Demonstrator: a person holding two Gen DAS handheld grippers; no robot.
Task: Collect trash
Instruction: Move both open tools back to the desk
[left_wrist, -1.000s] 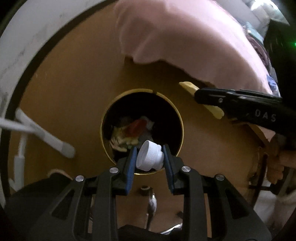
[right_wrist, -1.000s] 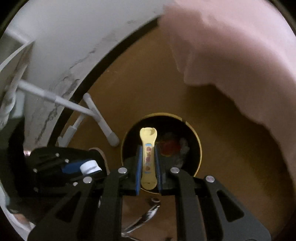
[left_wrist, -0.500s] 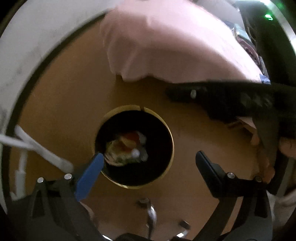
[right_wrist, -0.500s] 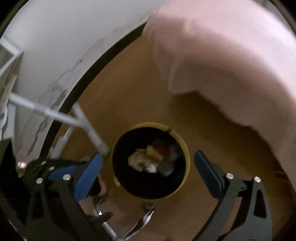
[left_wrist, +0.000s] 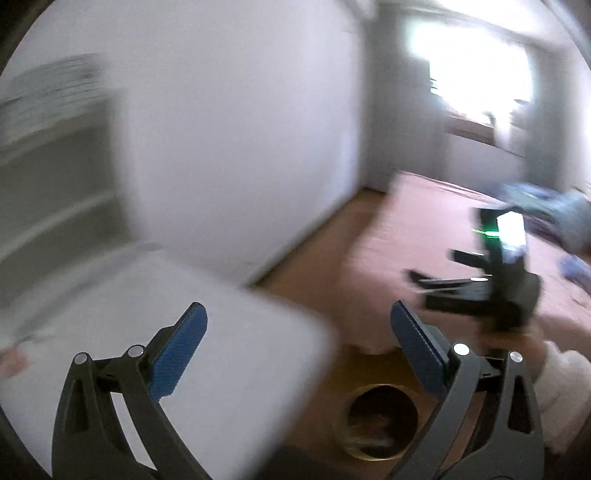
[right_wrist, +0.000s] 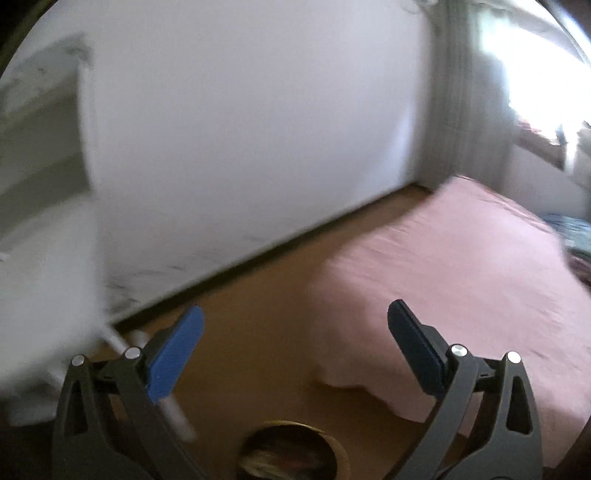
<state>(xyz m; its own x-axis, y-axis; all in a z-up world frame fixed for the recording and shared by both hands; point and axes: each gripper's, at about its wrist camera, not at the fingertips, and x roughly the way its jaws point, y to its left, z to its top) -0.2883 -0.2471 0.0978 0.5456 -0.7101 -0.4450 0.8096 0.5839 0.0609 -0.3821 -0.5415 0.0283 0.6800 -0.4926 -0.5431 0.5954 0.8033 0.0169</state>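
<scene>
Landmark: round bin (left_wrist: 382, 421) on the wood floor, gold rim.

White table (left_wrist: 155, 332): up and left of bin, blurred.

Left gripper (left_wrist: 299, 354): above bin, jaws spread wide, nothing between them.

Trash (left_wrist: 373, 430): lying inside the bin, a pale crumpled heap; details too blurred to sort.

Right gripper (right_wrist: 295, 354): above bin, jaws spread wide, empty.

Pink bedspread (right_wrist: 461, 288): right of bin, edge hanging near it.

Judgement: contents look like small, light scraps, likely crushable. Any further piece: pinch across its narrowest part, gentle pressure.
</scene>
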